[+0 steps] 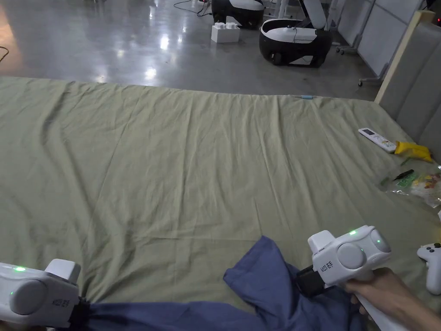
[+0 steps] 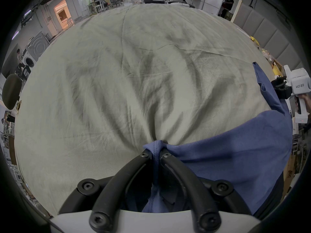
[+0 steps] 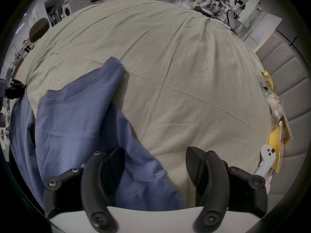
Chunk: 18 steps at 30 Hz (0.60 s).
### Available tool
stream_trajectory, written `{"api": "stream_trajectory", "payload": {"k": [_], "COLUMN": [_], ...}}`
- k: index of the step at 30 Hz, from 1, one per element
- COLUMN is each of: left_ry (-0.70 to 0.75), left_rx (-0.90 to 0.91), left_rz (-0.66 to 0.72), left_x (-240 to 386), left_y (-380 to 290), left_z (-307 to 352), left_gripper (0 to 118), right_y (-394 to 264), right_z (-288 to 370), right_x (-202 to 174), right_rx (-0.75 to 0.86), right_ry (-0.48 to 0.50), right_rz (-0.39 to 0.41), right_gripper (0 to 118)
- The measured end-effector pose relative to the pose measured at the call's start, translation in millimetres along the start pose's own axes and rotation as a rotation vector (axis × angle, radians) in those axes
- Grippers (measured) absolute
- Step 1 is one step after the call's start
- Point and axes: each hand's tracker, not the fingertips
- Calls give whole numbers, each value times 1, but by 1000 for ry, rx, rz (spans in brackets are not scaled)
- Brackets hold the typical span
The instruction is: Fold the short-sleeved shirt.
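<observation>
A blue short-sleeved shirt (image 1: 267,288) lies bunched at the near edge of the green bed sheet (image 1: 194,163), one sleeve poking up toward the middle. My left gripper (image 1: 82,310) is at the near left, shut on a gathered hem of the shirt (image 2: 227,152); in the left gripper view the jaws (image 2: 155,155) pinch a fold of blue cloth. My right gripper (image 1: 308,280) sits at the shirt's right side. In the right gripper view its jaws (image 3: 155,151) stand wide apart, and the shirt (image 3: 75,119) lies against the left one.
Along the right edge of the bed lie a white remote (image 1: 377,139), a yellow packet (image 1: 412,150), snack bags (image 1: 420,183) and a white controller (image 1: 432,265). A padded headboard (image 1: 413,86) rises at the right. Wheeled robots (image 1: 295,41) stand on the floor beyond the bed.
</observation>
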Motion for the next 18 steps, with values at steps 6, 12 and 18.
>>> {"api": "stream_trajectory", "payload": {"k": [6,12,18], "left_ry": [44,-41,-130], "left_rx": [69,287,599], "left_rz": [-70,28,125], "left_x": [9,2,-13], "left_y": [-14,-49,-78], "left_z": [6,59,176], "left_gripper": [7,5,5], "right_y": [-4,-42,-92], "right_z": [22,106,231], "right_x": [-13,-18,-14], "right_rx": [34,309,624], "right_ry": [-5,-14,-79], "right_rz": [54,-110,-210], "right_gripper": [3,3,3]}}
